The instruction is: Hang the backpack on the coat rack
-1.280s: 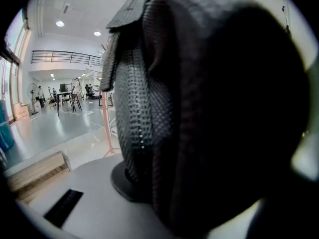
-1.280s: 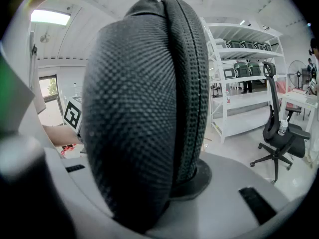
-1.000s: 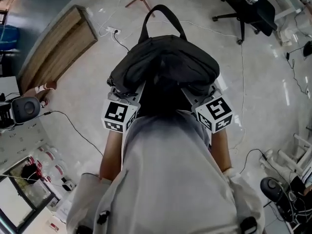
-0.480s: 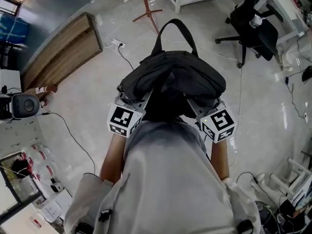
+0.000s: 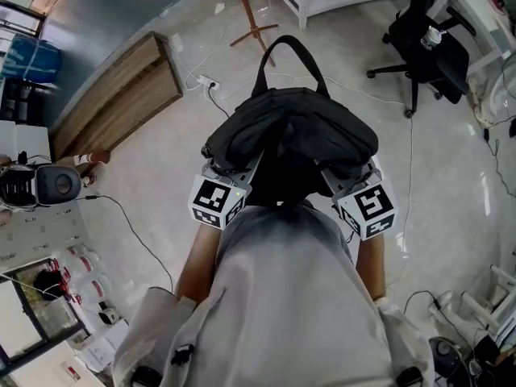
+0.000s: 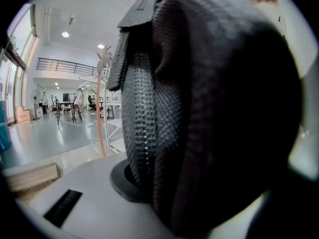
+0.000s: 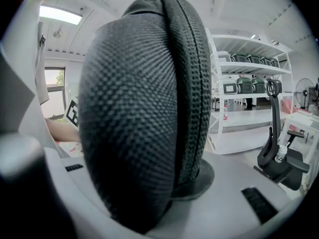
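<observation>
**Backpack carried between 2 grippers, short of the coat rack**

The backpack (image 5: 290, 131) is off the floor, held out in front of the person at the middle of the head view. It is black and soft, slumped into a wide, rounded mound with creases across its top. Its 1 carry handle (image 5: 292, 59) stands up as a stiff loop on the far side.

The left gripper (image 5: 230, 172) holds the near-left end of the bag and the right gripper (image 5: 348, 177) the near-right end, with the marker cubes nearest the person. In the left gripper view the jaws are narrowed onto a thick fold of the bag (image 6: 199, 113). The coarse woven fabric fills the space between them, a zip line (image 6: 145, 133) runs down the fold, and a flat strap (image 6: 139, 6) shows at the top. In the right gripper view the jaws likewise pinch a bulging fold (image 7: 144, 113) of the same knobbly weave, edged by a rounded, ribbed seam.

The coat rack (image 5: 250, 14), a reddish-brown pole on splayed feet, stands on the pale floor beyond the bag, apart from it. In the left gripper view it (image 6: 101, 103) rises left of the fabric, with pegs at its top. A wooden board (image 5: 121, 95) lies far left and an office chair (image 5: 431, 43) stands far right.
</observation>
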A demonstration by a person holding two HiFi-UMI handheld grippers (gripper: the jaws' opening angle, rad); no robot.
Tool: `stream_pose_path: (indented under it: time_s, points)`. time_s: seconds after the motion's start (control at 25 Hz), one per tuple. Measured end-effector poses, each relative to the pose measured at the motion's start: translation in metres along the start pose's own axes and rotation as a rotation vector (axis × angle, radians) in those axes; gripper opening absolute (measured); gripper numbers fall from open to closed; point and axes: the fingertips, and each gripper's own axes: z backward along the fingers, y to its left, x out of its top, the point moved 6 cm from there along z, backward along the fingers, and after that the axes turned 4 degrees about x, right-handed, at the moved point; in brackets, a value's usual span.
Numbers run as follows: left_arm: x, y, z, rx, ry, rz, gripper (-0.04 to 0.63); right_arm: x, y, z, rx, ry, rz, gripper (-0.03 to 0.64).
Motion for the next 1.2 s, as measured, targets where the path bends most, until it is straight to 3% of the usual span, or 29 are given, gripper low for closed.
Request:
stream_pose_path:
  time_s: [0.48, 1.2]
  points:
    - [0.001, 0.046, -0.053, -0.076, 0.036, 0.101, 0.117, 0.016, -0.037, -0.042, -0.032, 0.065, -0.005, 0.149]
    - [0.016, 0.190, -0.132, -0.155, 0.088, 0.169, 0.112, 0.080, -0.102, -0.184, -0.061, 0.170, -0.068, 0.150]
